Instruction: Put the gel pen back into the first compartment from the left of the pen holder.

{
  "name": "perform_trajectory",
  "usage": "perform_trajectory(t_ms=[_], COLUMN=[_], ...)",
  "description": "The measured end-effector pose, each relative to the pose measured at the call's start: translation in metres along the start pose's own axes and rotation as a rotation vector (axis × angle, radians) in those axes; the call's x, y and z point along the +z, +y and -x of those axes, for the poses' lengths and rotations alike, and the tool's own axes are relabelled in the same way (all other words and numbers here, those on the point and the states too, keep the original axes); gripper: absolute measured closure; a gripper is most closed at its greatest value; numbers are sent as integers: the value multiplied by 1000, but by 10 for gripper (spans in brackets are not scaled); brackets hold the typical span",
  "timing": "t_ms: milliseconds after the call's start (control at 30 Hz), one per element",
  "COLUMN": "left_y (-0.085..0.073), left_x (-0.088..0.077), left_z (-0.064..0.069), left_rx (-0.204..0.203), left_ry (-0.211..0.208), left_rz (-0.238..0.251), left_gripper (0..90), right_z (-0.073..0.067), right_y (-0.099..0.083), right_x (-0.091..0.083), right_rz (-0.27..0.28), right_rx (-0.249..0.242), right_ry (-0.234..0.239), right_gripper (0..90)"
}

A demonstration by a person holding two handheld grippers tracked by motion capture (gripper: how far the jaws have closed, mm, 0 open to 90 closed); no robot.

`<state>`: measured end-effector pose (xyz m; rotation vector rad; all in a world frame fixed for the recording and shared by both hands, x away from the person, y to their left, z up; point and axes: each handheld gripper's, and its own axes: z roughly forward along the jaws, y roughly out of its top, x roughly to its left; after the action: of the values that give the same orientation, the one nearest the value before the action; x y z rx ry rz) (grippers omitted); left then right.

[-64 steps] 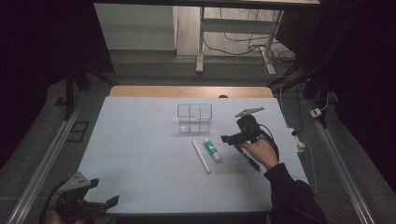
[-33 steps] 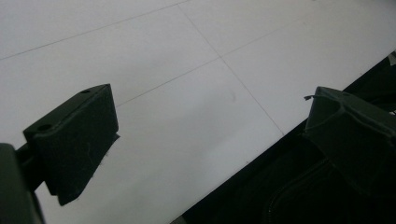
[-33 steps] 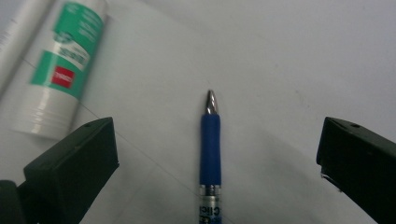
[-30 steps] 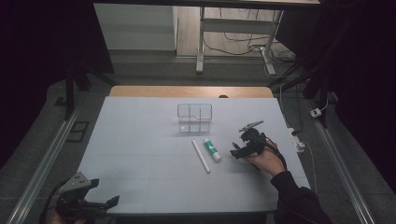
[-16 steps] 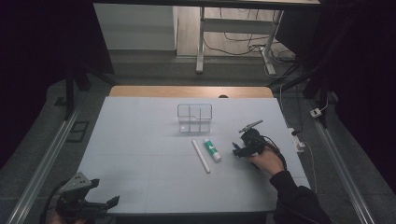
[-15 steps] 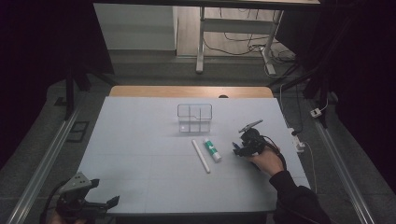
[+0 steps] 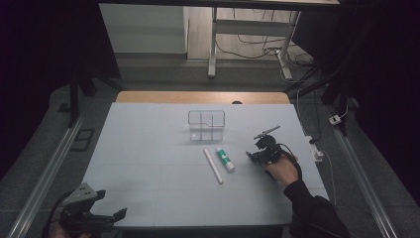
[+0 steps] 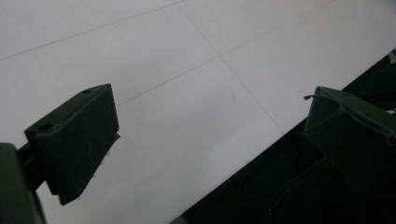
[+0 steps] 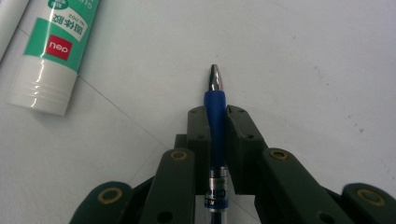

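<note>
My right gripper (image 9: 217,117) rests low on the white table (image 7: 148,163), right of the middle. Its jaws have just been closing and now press on a blue pen (image 9: 215,100), whose silver tip sticks out ahead of them. In the high view the right gripper (image 7: 253,156) sits under a hand, just right of a green and white glue stick (image 7: 225,159) and a white rod (image 7: 213,165). My left gripper (image 7: 111,204) hovers at the table's front left edge. The left gripper (image 8: 210,126) stands open with nothing between its pads (image 8: 74,140).
A clear divided organizer (image 7: 206,125) stands behind the glue stick near the table's middle. The glue stick (image 9: 51,51) lies close to the left of my right jaws. A dark floor and metal rails (image 7: 44,173) flank the table.
The right gripper came down from above the table onto the blue pen, and its jaws closed around it. The left gripper has not moved.
</note>
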<state>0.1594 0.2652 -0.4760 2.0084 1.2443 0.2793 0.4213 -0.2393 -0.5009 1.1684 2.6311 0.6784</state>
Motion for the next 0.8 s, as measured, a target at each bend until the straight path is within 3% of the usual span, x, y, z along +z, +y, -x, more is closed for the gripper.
perform_trajectory(t_ms=[300,800], left_y=[0,0], left_x=[0,0], left_z=[0,0], left_rx=[1,4], left_ry=[-2,-6], left_rz=[1,-4], left_gripper=[32,34], right_z=[-2,-3], right_y=[0,8], right_x=[-1,-26], right_rz=[14,169], right_rx=[-26,-26], right_ry=[-10,2], right_gripper=[805,805])
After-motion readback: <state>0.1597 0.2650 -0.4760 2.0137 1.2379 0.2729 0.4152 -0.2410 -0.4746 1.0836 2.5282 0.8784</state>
